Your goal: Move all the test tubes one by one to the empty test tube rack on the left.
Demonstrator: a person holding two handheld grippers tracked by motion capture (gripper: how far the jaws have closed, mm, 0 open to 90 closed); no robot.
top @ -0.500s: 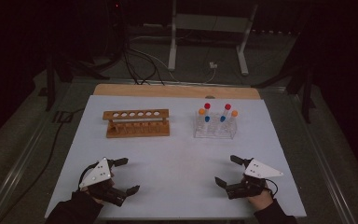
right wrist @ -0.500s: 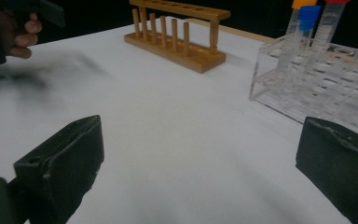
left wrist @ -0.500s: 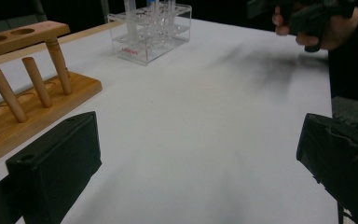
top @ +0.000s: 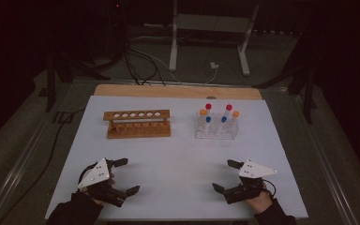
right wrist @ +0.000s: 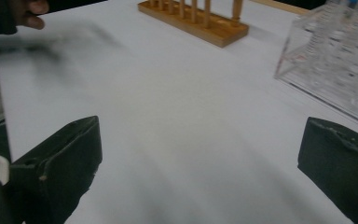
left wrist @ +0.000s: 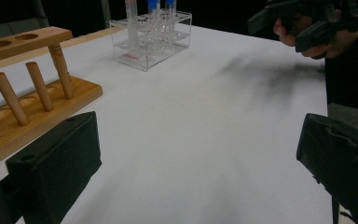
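Left gripper [top: 124,176], right gripper [top: 224,175] gaping, empty, near table edge; wooden rack [top: 138,123], clear tube rack [top: 216,127] beyond.

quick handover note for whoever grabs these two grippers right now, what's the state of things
Left gripper: jaws wide open, nothing between them, low over the near left of the white table.
Right gripper: jaws wide open, holding nothing, near right of the table.
Wooden rack: far left, all top holes empty.
Clear rack: far right, holds four capped tubes, two red-capped, two orange-capped.
Done: nothing visibly moved; no tube sits in the wooden rack.
Left: it looks as if the tubes are meant to go from the clear rack to the wooden one; all four remain.
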